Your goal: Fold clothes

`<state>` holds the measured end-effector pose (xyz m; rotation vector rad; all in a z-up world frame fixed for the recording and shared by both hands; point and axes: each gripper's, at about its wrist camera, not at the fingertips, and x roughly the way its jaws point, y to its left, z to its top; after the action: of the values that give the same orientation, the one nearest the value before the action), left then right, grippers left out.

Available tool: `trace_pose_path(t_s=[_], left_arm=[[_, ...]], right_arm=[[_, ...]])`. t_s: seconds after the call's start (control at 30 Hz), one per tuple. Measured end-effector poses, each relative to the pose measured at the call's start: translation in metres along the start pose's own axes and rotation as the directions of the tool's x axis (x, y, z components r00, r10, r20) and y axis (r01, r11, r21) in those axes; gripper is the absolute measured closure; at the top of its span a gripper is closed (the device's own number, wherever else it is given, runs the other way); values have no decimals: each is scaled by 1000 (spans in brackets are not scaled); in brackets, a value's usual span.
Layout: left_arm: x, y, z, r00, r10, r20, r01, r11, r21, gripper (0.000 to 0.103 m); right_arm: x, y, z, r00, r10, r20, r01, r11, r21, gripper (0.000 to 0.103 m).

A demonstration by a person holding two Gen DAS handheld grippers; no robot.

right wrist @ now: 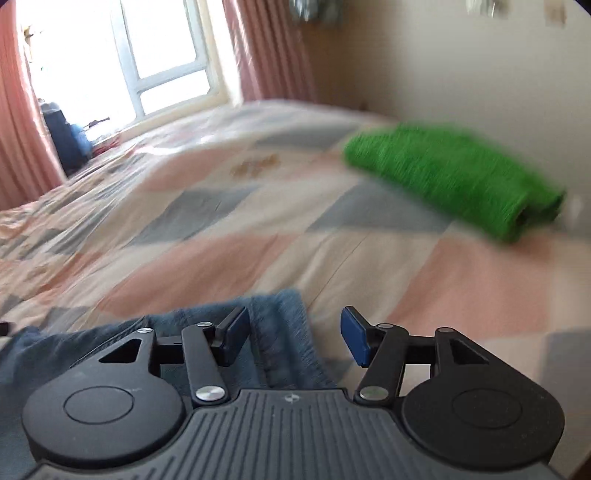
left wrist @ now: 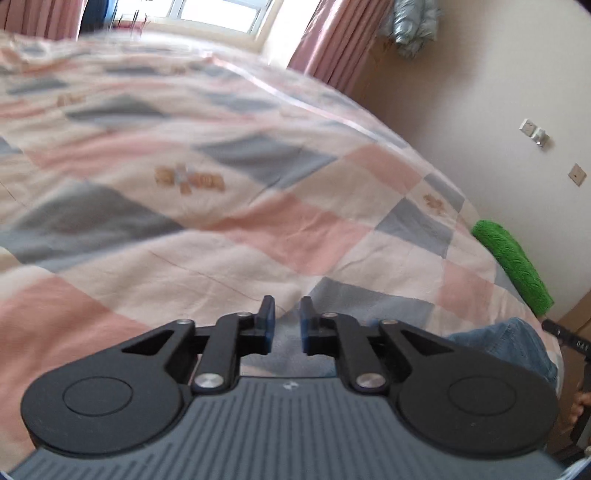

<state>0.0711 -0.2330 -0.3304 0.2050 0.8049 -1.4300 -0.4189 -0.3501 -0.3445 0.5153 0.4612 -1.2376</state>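
A blue denim garment lies on the checked bed cover, just under and in front of my right gripper. That gripper is open, its jaws wide apart over the denim's edge, holding nothing. In the left wrist view a piece of the same denim shows at the lower right. My left gripper hovers over the bed cover with its jaws a small gap apart and nothing between them. A folded green knitted garment lies on the bed by the wall; it also shows in the left wrist view.
The bed runs toward a window with pink curtains. A beige wall borders the bed's right side. A dark blue object stands by the window. A silvery jacket hangs on the wall.
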Motion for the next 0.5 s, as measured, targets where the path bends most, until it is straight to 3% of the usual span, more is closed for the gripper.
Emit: trace_pose_path(t_s=[0.07, 0.13, 0.2, 0.27, 0.33, 0.43, 0.5], left_arm=[[-29, -20, -17, 1000, 4, 16, -6, 996, 87, 82], [-52, -37, -43, 1000, -4, 1, 4, 990, 142, 76], [-69, -45, -76, 999, -20, -44, 27, 988, 154, 76], [-78, -48, -109, 996, 14, -85, 0, 986, 168, 74], [-84, -38, -134, 990, 93, -109, -77, 986, 149, 74], [-108, -9, -159, 972, 220, -79, -211, 972, 103, 74], [-133, 11, -167, 958, 279, -64, -277, 960, 36, 74]], right_arm=[[-30, 12, 0, 996, 5, 89, 0, 998, -62, 45], [-60, 33, -11, 985, 102, 138, -86, 989, -119, 45], [-80, 60, -33, 973, 194, 123, -170, 968, -187, 44], [-96, 88, -59, 956, 278, 91, -248, 935, -253, 43], [-103, 111, -90, 956, 287, 60, -254, 913, -319, 37], [-103, 121, -135, 990, 136, 37, -110, 910, -400, 36], [-106, 100, -152, 994, 92, 52, -68, 932, -356, 32]])
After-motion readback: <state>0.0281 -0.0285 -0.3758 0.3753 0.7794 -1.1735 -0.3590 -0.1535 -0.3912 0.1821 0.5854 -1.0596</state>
